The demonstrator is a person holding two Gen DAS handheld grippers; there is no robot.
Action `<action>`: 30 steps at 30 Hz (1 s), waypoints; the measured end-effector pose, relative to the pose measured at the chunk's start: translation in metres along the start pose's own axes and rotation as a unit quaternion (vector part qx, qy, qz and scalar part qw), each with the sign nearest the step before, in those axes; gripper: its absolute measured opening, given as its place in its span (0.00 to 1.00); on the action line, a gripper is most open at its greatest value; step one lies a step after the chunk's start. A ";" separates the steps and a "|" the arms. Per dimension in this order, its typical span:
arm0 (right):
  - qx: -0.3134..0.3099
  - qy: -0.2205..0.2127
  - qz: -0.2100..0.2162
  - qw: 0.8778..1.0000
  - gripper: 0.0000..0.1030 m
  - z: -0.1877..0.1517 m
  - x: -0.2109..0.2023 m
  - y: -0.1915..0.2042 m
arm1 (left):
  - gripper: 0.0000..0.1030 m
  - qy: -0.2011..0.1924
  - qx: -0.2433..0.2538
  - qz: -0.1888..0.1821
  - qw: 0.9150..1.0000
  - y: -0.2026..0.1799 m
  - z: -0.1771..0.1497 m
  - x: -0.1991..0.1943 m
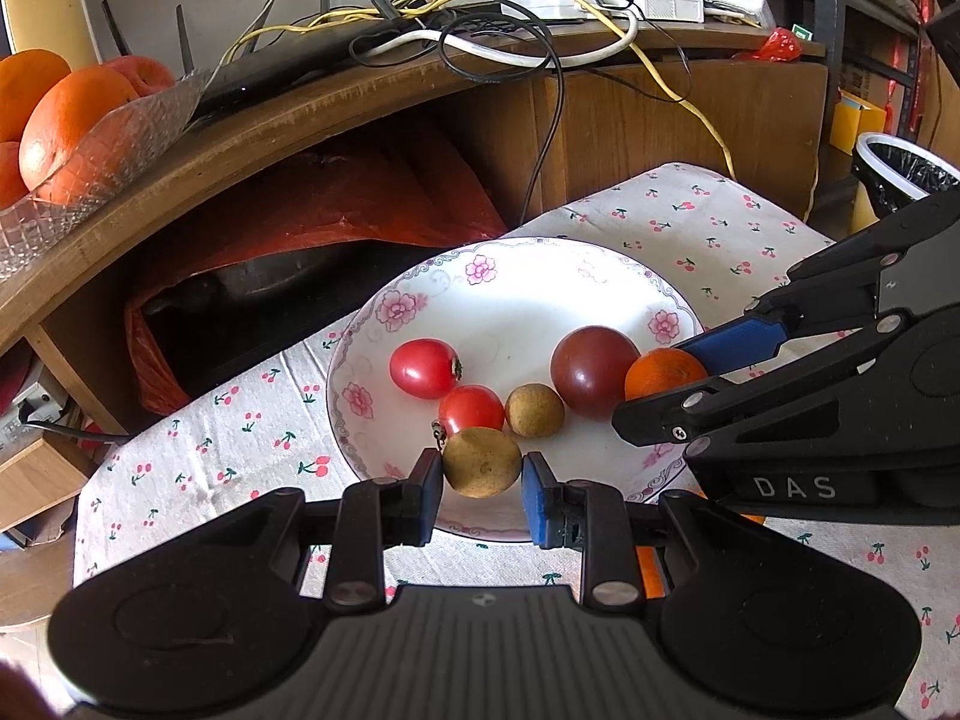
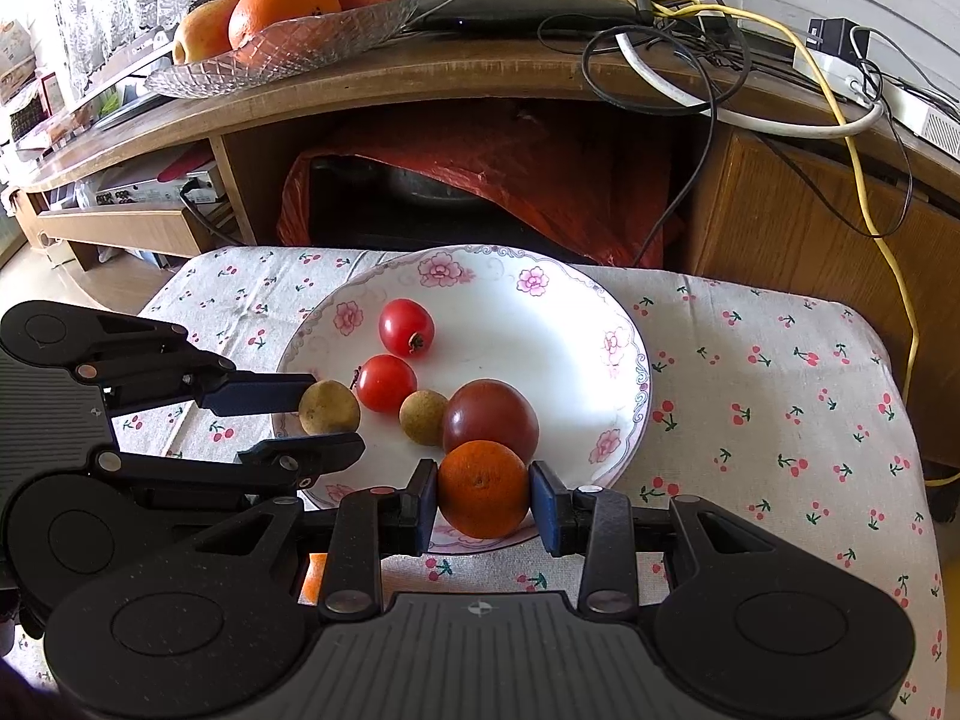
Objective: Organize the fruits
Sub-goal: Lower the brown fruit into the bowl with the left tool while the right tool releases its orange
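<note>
Your left gripper is clamped on a tan longan, its blue pads pressed against both sides of the fruit, right at the near rim of the floral plate. Your right gripper is closed on a small orange in the same way, also at the plate's near rim, with the orange just touching the dark plum-coloured tomato behind it. Whether either fruit rests on the plate or hangs just above it, you cannot tell from these views. On the plate itself, a second longan lies beside the dark tomato toward the plate's middle, one red tomato sits just left of that longan, and another red tomato lies farther back on the plate's left half. The plate sits on a cherry-print cloth covering a low table. Beyond the plate's far rim stands a wooden cabinet, with a red plastic bag stuffed into its open shelf. On the cabinet's top, up and to the left of the plate, a glass bowl holds large oranges and apples, and to the plate's upper right a tangle of cables sprawls across the top.
</note>
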State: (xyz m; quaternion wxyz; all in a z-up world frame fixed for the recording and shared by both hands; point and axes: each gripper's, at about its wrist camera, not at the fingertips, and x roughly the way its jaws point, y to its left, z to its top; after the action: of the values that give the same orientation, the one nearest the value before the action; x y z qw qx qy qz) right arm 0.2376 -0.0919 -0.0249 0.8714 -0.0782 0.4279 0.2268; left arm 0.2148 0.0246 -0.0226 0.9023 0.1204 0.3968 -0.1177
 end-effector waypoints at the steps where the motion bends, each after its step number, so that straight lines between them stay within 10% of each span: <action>1: 0.000 0.000 0.000 1.000 0.30 0.000 0.000 0.000 | 0.35 0.000 0.000 0.000 1.000 0.000 0.000 0.000; 30: 0.002 -0.006 -0.005 1.000 0.33 0.001 0.000 -0.002 | 0.37 -0.006 -0.009 0.006 1.000 0.001 -0.002 -0.001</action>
State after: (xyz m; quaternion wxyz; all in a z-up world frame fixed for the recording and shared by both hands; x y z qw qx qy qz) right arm 0.2389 -0.0931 -0.0244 0.8751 -0.0772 0.4229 0.2223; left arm 0.2137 0.0263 -0.0230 0.9063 0.1136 0.3922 -0.1091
